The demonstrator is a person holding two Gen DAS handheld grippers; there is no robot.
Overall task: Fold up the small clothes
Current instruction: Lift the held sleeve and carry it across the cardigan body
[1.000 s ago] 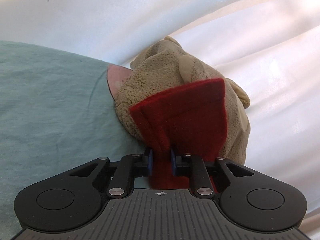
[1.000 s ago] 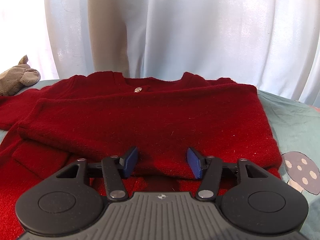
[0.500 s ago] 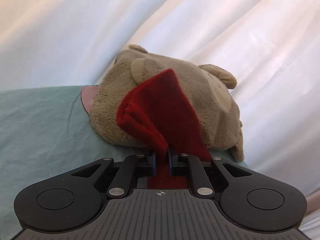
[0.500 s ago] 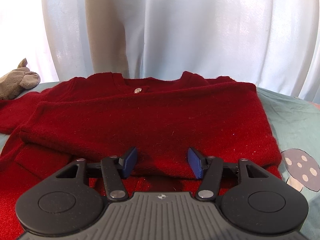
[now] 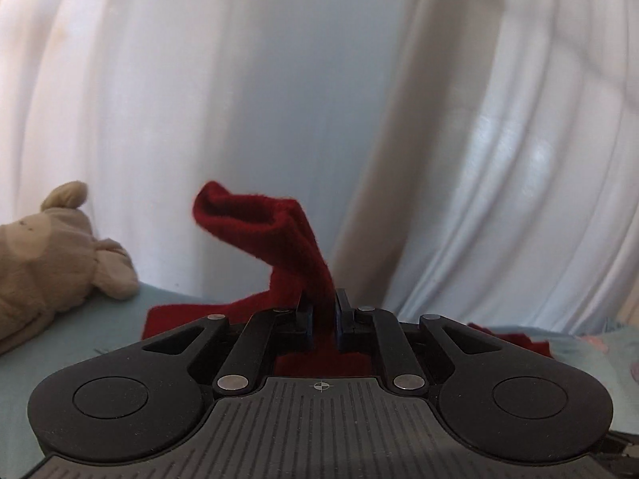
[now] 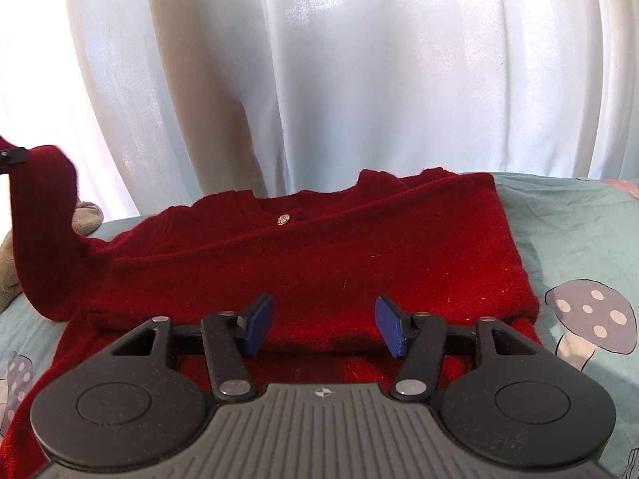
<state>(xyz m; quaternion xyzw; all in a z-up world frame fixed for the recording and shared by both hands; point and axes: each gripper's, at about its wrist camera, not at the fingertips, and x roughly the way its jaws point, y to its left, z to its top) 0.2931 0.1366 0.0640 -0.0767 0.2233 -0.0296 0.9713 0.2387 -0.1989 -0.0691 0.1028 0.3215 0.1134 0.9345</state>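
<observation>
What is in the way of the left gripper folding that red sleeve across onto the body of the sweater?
Nothing visible. The left gripper is shut on the sleeve, lifted clear of the bedsheet. The sweater body lies bare; the open right gripper sits at its near hem, and the plush toy lies off to the side.

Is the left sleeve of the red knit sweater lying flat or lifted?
Lifted. The left gripper is shut on the red sleeve, which rises off the pale green sheet.

We see a home bedroom: a mushroom-print bedsheet (image 6: 579, 239), white curtains (image 6: 359, 80) at twelve o'clock, a plush toy (image 5: 48, 255) at nine.
</observation>
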